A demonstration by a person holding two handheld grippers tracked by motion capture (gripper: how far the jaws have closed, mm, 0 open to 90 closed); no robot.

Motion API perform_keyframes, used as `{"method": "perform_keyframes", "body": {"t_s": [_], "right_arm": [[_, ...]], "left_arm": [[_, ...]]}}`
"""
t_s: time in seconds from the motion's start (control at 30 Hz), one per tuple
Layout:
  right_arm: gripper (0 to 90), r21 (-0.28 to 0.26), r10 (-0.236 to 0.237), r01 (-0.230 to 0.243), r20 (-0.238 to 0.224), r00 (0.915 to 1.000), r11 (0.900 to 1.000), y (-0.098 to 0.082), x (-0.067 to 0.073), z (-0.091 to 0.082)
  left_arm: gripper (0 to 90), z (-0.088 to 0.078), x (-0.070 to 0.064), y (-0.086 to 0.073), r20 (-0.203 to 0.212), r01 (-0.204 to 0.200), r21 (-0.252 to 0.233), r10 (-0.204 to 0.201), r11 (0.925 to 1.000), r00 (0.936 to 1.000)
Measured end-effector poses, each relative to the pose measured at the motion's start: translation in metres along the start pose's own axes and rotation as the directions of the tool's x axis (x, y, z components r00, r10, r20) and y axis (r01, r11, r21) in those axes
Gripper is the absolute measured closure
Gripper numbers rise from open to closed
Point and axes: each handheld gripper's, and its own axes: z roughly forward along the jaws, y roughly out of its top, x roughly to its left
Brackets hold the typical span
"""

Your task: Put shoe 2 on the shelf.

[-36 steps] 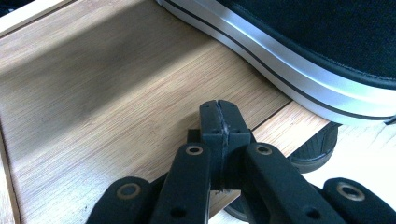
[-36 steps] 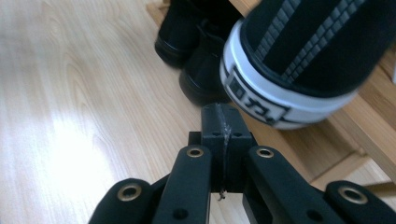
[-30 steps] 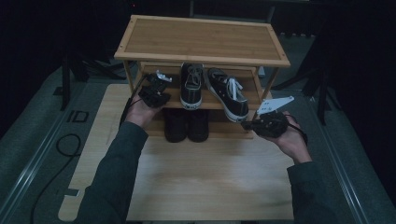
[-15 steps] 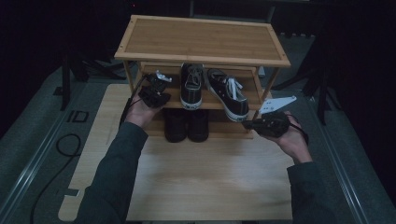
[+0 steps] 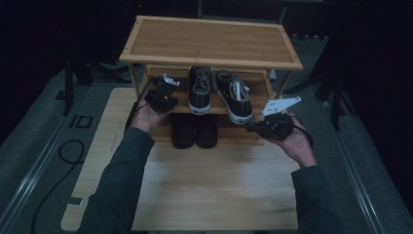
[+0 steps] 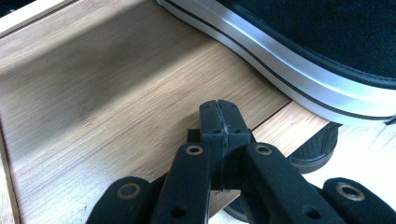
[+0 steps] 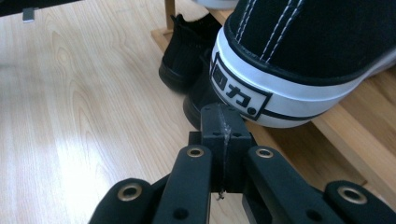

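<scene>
High view: on the middle shelf of the three-tier bamboo shoe rack (image 5: 209, 45) stand two black canvas sneakers with white soles (image 5: 234, 95), and two plain black shoes (image 5: 195, 130) sit beneath them. Left gripper (image 5: 163, 91) hovers at the shelf's left end, jaws pressed together on nothing. Right gripper (image 5: 253, 127), jaws likewise closed and empty, sits just beside the right sneaker's heel at the shelf's front edge.

You wear dark grey-green long sleeves (image 5: 114, 190), and each of your grippers, left (image 6: 219, 122) and right (image 7: 219, 125), has matte black jaws with brass-ringed rivet holes just behind the pads, the right topped by a grey three-cornered plate (image 5: 281, 105).
</scene>
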Motion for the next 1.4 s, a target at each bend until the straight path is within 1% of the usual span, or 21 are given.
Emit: {"method": "perform_keyframes", "body": {"t_s": [0.1,0.17,0.2,0.23,0.33,0.43,0.63,0.73,0.83,1.0,1.07,1.13,1.17,1.27,1.4], "right_arm": [[90.0,-0.007,-0.004,0.004,-0.002,1.0000,1.000,0.005,0.002,0.003],[90.0,-0.015,-0.001,0.001,0.014,0.9999,1.000,0.008,0.002,0.004],[90.0,-0.017,0.007,-0.007,0.007,1.0000,1.000,0.009,0.001,0.005],[90.0,-0.020,0.004,-0.004,0.000,1.0000,1.000,0.009,0.001,0.005],[90.0,-0.012,-0.003,0.003,0.006,1.0000,1.000,0.011,0.003,0.007],[90.0,0.003,-0.010,0.010,0.002,0.9999,1.000,0.010,0.005,0.012],[90.0,-0.006,-0.011,0.011,-0.009,0.9999,1.000,0.012,0.008,0.023],[90.0,-0.001,-0.011,0.011,-0.007,0.9999,1.000,0.015,0.009,0.026],[90.0,-0.014,-0.006,0.006,-0.011,0.9999,1.000,0.017,0.009,0.027],[90.0,-0.022,-0.019,0.018,-0.021,0.9996,1.000,0.022,0.010,0.032],[90.0,-0.014,-0.024,0.023,-0.019,0.9995,1.000,0.024,0.013,0.036],[90.0,-0.005,-0.032,0.032,-0.012,0.9994,0.999,0.025,0.014,0.039],[90.0,-0.001,-0.031,0.031,-0.001,0.9995,1.000,0.026,0.014,0.041],[90.0,-0.010,-0.013,0.013,0.002,0.9999,1.000,0.027,0.012,0.043],[90.0,-0.006,-0.020,0.020,0.005,0.9998,1.000,0.031,0.013,0.047]], "left_arm": [[90.0,0.000,0.000,0.000,0.000,0.000,0.001,0.000,1.0000,1.0000],[90.0,0.000,0.000,0.000,-0.002,-0.001,0.001,0.001,1.0000,1.0000],[90.0,0.000,0.000,0.000,-0.003,-0.002,0.001,0.002,1.0000,1.0000],[90.0,0.000,0.000,0.000,-0.003,-0.001,0.001,0.001,1.0000,1.0000],[90.0,0.000,0.000,0.000,-0.002,-0.002,0.002,0.002,1.0000,1.0000],[90.0,0.000,-0.001,0.001,-0.006,-0.006,0.004,0.006,1.0000,1.0000],[90.0,0.000,-0.001,0.001,-0.006,-0.007,0.005,0.007,1.0000,1.0000],[90.0,0.000,-0.001,0.001,-0.004,-0.008,0.005,0.008,1.0000,1.0000],[90.0,0.000,-0.001,0.001,-0.004,-0.007,0.006,0.007,1.0000,1.0000],[90.0,0.000,-0.001,0.001,-0.004,-0.009,0.011,0.009,0.9999,0.9999],[90.0,0.000,-0.001,0.001,-0.006,-0.010,0.009,0.010,0.9999,0.9999],[90.0,0.000,0.000,0.001,0.003,-0.009,0.009,0.009,0.9999,1.0000],[90.0,0.000,0.000,0.001,0.003,-0.009,0.008,0.009,0.9999,1.0000],[90.0,0.000,0.000,0.001,0.006,-0.007,0.003,0.007,1.0000,1.0000],[90.0,0.000,0.000,0.000,0.005,-0.006,0.000,0.006,1.0000,1.0000]]}}
